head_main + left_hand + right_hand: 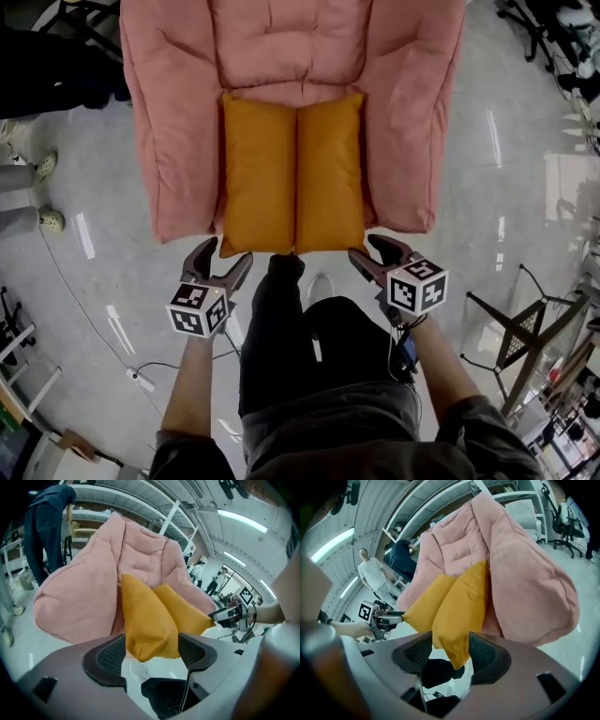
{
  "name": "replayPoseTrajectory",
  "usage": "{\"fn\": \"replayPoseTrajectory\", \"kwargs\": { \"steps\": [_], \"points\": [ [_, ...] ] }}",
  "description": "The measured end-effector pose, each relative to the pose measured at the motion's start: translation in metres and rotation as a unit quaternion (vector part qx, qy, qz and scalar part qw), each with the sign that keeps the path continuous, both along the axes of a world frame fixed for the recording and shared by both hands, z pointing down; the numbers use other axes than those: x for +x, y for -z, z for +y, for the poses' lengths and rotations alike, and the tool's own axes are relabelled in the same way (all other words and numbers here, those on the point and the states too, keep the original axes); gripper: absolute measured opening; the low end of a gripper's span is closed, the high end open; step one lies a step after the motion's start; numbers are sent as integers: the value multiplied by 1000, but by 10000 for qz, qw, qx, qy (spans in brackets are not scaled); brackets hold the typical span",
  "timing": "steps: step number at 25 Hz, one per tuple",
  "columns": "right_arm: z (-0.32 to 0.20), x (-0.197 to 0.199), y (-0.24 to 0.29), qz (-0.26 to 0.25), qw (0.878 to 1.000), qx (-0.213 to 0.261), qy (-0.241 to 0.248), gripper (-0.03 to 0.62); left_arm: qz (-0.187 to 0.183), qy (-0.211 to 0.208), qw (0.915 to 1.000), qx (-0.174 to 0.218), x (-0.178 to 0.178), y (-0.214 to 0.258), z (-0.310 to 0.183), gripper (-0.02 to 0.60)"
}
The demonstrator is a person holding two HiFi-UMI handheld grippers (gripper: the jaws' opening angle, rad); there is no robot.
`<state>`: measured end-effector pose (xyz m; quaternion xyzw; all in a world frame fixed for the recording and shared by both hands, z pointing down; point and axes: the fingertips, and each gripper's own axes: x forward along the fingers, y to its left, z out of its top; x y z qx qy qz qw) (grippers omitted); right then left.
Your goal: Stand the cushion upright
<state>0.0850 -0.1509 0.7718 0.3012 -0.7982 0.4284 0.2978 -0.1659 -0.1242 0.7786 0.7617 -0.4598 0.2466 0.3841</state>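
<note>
Two orange cushion halves (259, 173) (330, 173) lie flat side by side on the seat of a pink beanbag chair (169, 112); I cannot tell whether they are joined. My left gripper (225, 255) stands open at the near left corner, which shows between its pads (112, 660) in the left gripper view without being pressed. My right gripper (369, 247) is open at the near right corner. In the right gripper view the orange corner (457, 648) hangs loosely between the pads. Each gripper view also shows the other gripper beyond the cushion (145, 620).
The person's leg in dark trousers (281, 328) reaches to the chair's front edge between the grippers. A cable (141, 380) lies on the grey floor at the left, and a folding stand (516, 328) at the right. An office chair (534, 28) stands far right. People stand in the background.
</note>
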Motion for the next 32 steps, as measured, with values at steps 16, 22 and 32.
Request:
{"fn": "replayPoseTrajectory", "kwargs": {
  "steps": [16,22,32],
  "points": [
    [-55,-10,74,-1217,9915,-335,-303,66,2372,326,9708,-156,19,86,-42,69],
    [-124,-38,184,-2474,9664,-398,-567,54,3414,411,9388,180,0,200,-104,54],
    [-307,-35,186,-3450,8779,-800,-3223,51,4662,2199,8569,19,-69,212,-288,52]
  ]
}}
